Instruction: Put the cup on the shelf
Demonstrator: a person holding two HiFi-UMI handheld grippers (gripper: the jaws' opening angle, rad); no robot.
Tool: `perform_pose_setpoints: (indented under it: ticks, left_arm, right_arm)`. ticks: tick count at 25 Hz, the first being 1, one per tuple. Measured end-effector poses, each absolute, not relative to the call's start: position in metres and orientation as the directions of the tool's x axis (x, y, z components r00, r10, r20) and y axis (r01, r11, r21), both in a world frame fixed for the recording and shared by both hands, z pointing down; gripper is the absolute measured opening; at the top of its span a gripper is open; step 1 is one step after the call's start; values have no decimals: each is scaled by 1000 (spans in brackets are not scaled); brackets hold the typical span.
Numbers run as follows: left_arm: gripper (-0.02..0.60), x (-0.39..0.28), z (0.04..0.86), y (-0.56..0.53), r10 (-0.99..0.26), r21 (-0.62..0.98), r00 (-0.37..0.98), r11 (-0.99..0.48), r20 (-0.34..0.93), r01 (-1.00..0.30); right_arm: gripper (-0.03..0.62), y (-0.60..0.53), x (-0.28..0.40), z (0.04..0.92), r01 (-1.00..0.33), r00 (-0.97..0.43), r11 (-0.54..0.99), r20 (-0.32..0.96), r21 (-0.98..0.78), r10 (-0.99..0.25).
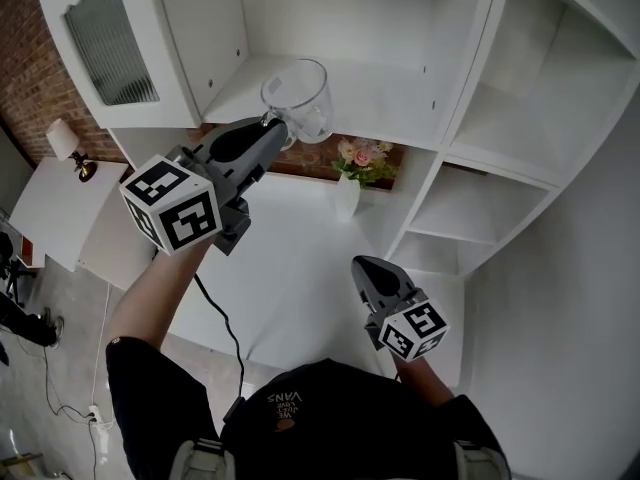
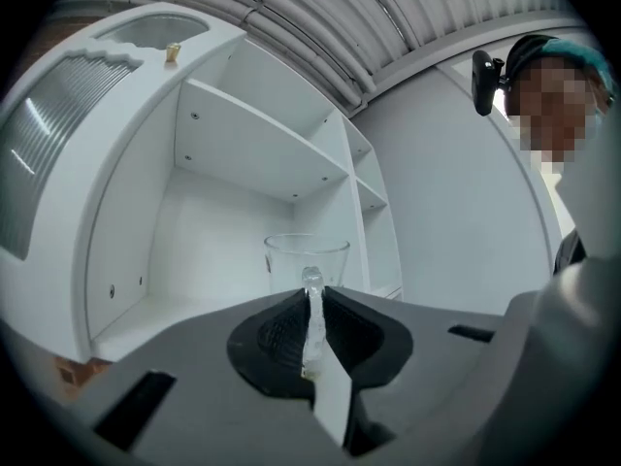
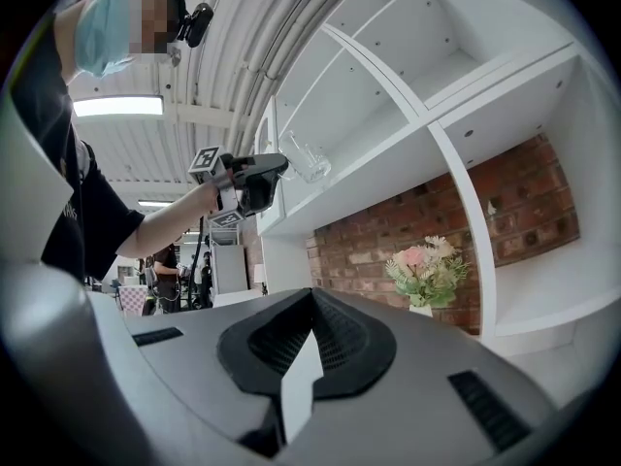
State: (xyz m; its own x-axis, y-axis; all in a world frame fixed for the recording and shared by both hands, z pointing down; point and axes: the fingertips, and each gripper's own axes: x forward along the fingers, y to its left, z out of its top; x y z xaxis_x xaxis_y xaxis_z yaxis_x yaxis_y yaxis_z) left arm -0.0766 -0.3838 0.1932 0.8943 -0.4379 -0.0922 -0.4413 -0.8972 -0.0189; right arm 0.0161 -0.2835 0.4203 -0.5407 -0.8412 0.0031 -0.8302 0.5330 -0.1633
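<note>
Over the shelf point(image 1: 385, 96) board's front edge, the cup point(image 1: 298, 98) stands upright, dead ahead of the left gripper point(image 1: 275, 128), which pinches its handle. I cannot tell whether its base touches the board. The right gripper point(image 1: 364, 266), closed and empty, hangs well below.

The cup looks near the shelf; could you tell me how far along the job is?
Done: the cup is lifted to the shelf. In hand: the left tool is shut on its handle; whether its base touches the shelf is unclear. Left: set it down and release. The right tool is shut, empty.
</note>
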Motion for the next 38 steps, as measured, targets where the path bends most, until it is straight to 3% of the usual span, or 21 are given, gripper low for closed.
perform_pose_setpoints:
  ticks: [22,38]
  left_arm:
    - [32,-50,190,-443,-500,-37,855,-865,140,-500]
    - [37,-39,189,-457,-539,-60,816,-840,209,-540]
  right_arm:
    - [0,-288,21,424,-826,-548,537,20,-171,-837]
    - [0,-283,26,423,-805,-575,565,4,-180,-818]
